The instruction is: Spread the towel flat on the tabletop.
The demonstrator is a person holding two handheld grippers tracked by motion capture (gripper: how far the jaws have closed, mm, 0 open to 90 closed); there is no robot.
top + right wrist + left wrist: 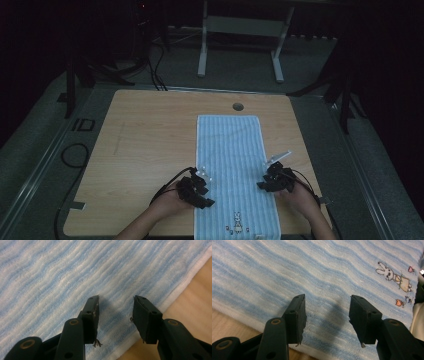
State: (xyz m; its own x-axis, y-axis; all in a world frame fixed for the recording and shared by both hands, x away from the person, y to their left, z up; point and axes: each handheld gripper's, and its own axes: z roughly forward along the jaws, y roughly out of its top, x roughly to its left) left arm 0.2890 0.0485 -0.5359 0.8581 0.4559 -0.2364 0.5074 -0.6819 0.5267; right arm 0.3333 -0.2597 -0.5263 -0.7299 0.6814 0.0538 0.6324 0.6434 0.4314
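Dim room, wooden bench (150,150) with striped towel (230,150); left tool (197,187) and right tool (274,179), jaws apart, should pinch opposite edges evenly.

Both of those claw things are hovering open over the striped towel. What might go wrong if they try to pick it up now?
1. The left gripper and right gripper sit over the towel just inside its long edges, so the jaws may pinch only a shallow ridge of cloth that slips out.
2. The towel lies loose on the table; an uneven lift could drag or skew it.
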